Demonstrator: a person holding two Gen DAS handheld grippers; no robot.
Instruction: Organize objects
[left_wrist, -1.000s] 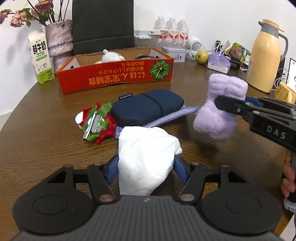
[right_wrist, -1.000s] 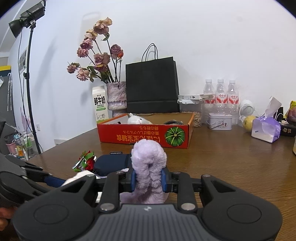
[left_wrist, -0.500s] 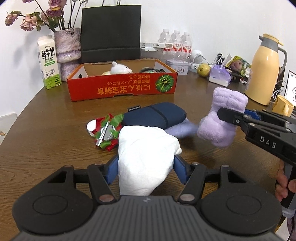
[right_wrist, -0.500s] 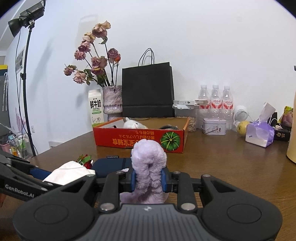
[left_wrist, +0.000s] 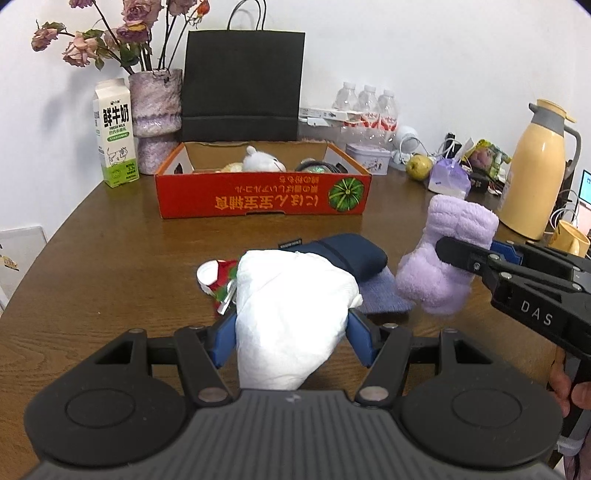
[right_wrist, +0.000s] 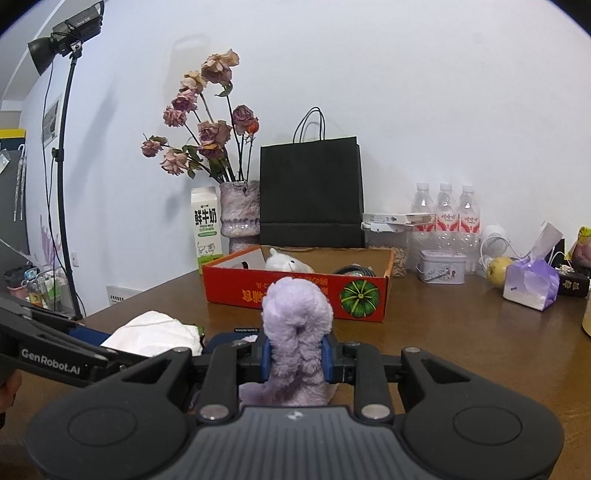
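1. A white bundle (left_wrist: 291, 314) is being held by the left hand-held gripper (left_wrist: 291, 339), lifted higher off the worktop (left_wrist: 92, 266) than before.
2. A purple plush towel (right_wrist: 295, 332) is being clamped by the right hand-held gripper (right_wrist: 295, 360); both items are probably being carried toward the red box (left_wrist: 258, 199).

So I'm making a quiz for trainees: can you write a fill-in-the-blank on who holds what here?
1. The left tongs grip a crumpled ____ cloth.
2. The right tongs grip a fluffy ____ towel.
3. The plush toy lies in the ____ box.
4. The milk carton stands beside the ____ of dried roses.

Missing: white; purple; red; vase
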